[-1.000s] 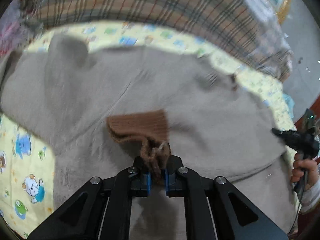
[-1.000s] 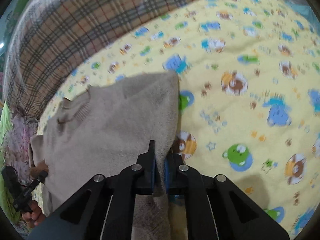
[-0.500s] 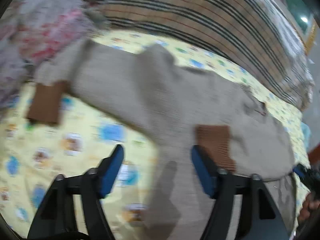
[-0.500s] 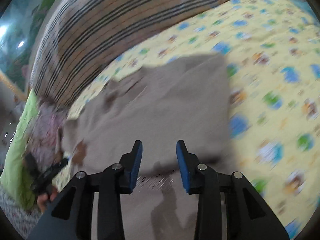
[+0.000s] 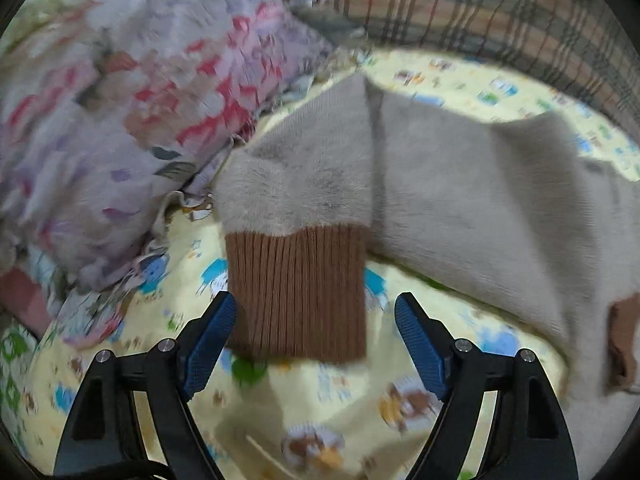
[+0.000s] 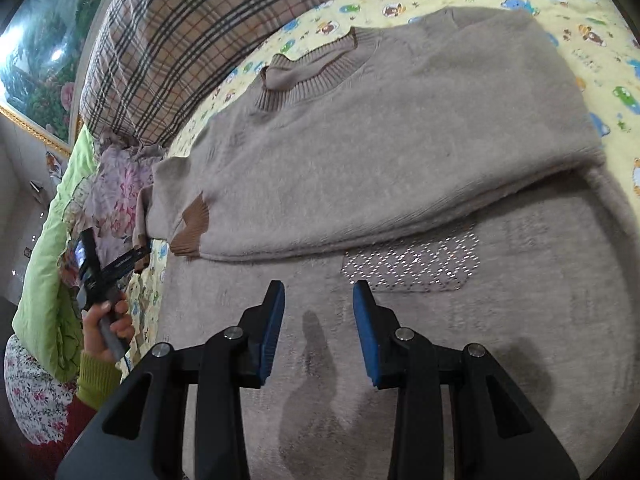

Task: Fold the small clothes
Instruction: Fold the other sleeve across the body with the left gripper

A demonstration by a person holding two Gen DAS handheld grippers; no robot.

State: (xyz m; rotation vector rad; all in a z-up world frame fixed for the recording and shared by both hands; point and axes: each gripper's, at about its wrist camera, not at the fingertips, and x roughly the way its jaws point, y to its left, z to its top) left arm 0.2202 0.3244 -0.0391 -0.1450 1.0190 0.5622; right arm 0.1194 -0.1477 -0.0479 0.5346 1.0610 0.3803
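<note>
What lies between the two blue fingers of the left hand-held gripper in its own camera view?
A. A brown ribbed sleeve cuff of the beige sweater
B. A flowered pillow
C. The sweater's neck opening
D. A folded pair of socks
A: in the left wrist view the brown ribbed cuff at the end of the beige sweater sleeve lies flat on the yellow cartoon sheet, between the spread, opening jaws of the left hand-held gripper, untouched by them.
</note>
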